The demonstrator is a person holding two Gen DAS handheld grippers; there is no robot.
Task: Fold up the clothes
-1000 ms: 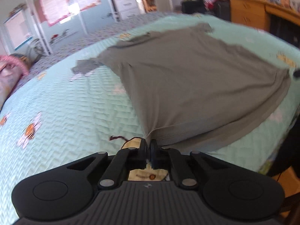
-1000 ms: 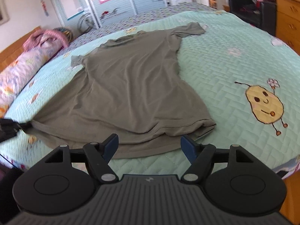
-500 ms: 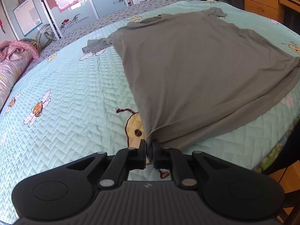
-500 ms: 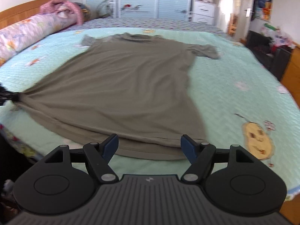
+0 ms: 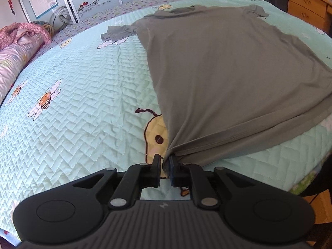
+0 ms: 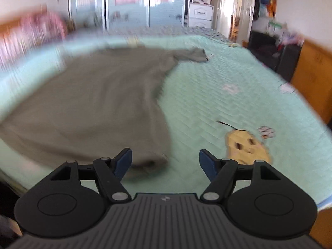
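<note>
T-shirt (image 5: 228,78) lies spread on the bed (image 5: 72,114); left tool (image 5: 165,166) pinches its hem corner low, right tool (image 6: 165,161) hovers level, wide open, empty.

Both wrist views look low across the bed (image 5: 72,103) from its near edge. Each faces the far wardrobes. Both share the grey T-shirt (image 5: 228,72); the right view is blurred.

Matt soft cloth T-shirt (image 5: 228,78), quilted cloth bedspread (image 5: 83,108), smooth wooden dresser (image 5: 307,10)
</note>
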